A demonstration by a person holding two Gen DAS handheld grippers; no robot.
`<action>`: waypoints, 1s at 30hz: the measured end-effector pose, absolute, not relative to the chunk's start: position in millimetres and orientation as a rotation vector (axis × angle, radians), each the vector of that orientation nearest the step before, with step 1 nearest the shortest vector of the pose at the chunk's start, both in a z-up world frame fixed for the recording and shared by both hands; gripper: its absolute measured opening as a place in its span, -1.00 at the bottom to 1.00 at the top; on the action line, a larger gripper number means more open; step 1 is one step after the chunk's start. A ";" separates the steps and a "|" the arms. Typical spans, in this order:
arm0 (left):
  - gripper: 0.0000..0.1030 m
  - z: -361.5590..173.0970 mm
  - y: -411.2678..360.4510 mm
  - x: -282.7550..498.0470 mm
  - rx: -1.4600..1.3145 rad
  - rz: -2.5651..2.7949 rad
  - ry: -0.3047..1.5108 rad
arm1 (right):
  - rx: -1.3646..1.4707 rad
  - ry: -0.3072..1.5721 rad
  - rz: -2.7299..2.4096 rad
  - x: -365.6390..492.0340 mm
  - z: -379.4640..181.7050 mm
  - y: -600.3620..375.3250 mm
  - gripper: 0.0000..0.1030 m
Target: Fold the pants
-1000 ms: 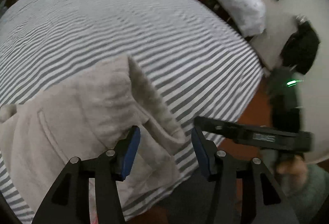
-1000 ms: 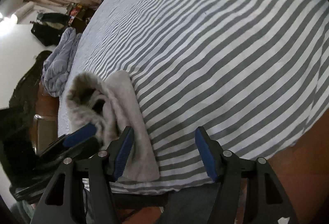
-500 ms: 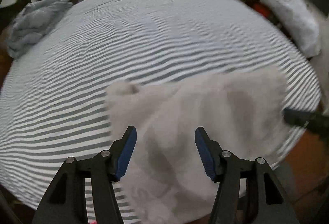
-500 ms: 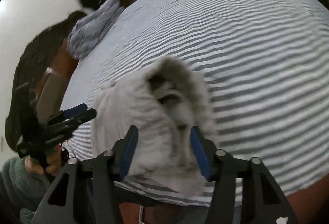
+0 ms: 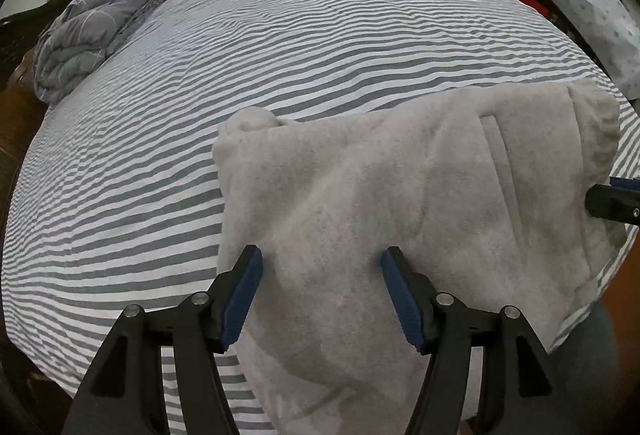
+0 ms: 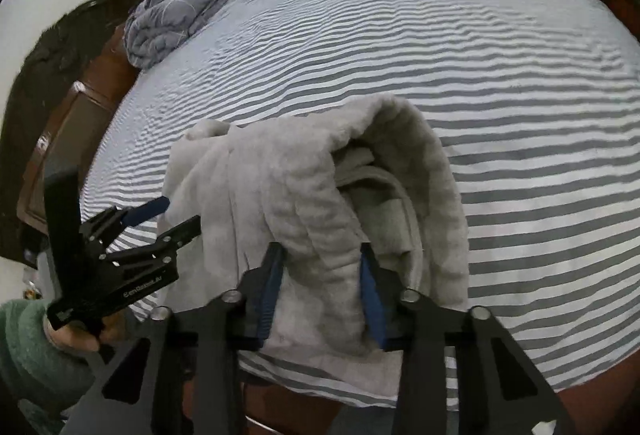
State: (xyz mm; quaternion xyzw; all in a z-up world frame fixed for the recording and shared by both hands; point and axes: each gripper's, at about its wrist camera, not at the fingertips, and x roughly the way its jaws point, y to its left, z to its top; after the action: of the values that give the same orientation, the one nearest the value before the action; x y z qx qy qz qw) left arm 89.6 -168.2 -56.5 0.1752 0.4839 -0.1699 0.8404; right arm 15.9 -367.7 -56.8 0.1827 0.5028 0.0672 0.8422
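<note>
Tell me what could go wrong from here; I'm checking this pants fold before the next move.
The right gripper pinches only a ridge of the bulky grey pants, so the fleece could slip out if pulled. The left gripper is open above the fabric, so nothing pins that side and a tug may drag the whole bundle. The pants lie near the edge of the striped bed, with part of the fabric reaching that edge, so they might slide off.
</note>
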 end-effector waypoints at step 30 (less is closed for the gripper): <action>0.46 -67.6 -109.2 106.7 0.123 -0.363 1.097 | 0.504 1.142 0.008 -10.6 -77.2 -410.3 -0.64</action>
State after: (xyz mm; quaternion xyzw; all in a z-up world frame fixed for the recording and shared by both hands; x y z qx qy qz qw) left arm 106.8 -109.2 -67.6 0.0583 0.5183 -0.1715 0.8358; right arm -10.6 -410.3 -77.2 0.2359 0.5348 0.0037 0.8114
